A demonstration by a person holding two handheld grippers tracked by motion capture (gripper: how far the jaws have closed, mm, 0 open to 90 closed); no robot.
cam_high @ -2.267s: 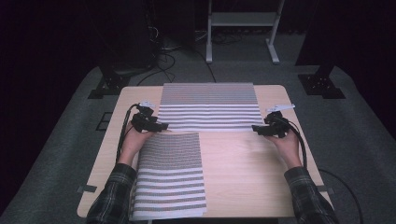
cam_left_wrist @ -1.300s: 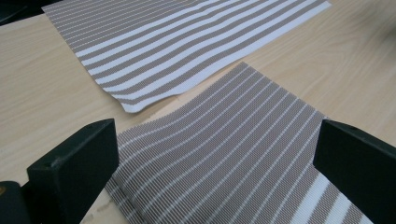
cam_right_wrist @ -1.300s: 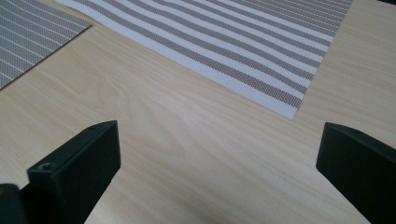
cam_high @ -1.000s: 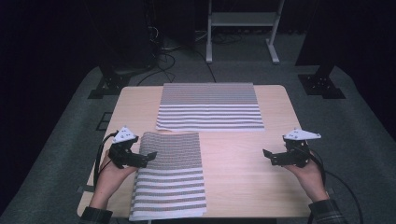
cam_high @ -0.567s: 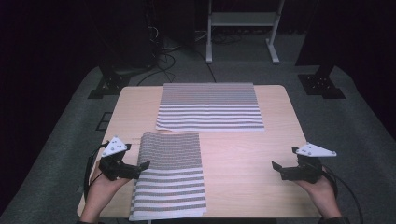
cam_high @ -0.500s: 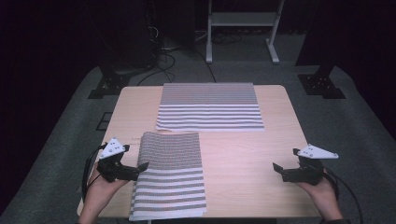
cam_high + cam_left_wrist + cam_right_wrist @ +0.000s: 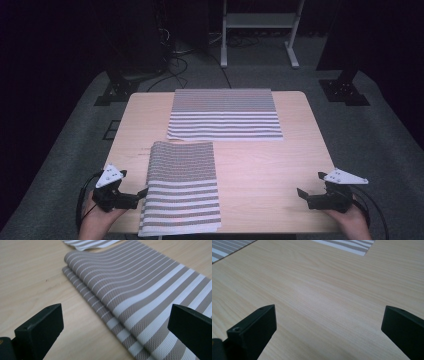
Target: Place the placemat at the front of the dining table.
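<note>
Left fingers: left gripper (image 7: 141, 196) rests at the near left corner of the wooden table (image 7: 280, 170); jaws spread wide, holding nothing. In the left gripper view the right finger (image 7: 192, 326) overlaps the cloth edge in the picture, while the left finger (image 7: 41, 326) stands over bare wood.
Right fingers: right gripper (image 7: 301, 194) sits at the near right edge, jaws released and empty; bare wood lies between and ahead of its fingers (image 7: 253, 326).
Near cloth: folded striped placemat (image 7: 181, 192) lies flat just beyond the left fingertips, its long left edge facing them. Two layers show at that edge in the left gripper view (image 7: 130, 297); the upper layer sits slightly back from the lower.
Far cloth: second striped placemat (image 7: 224, 114) lies flat across the far half of the table, well ahead of both sets of fingers and just past the far end of the folded one; whether they touch cannot be told.
Step in hand, judged: left gripper is lined up on the folded placemat's left edge; no grasp made yet.
Next move, judged: advance the left fingers so one slides under the edge, then clench on both layers; the low lie of the cloth calls for a shallow approach along the wood.
Risk, judged: catching the top layer alone would open the fold.
</note>
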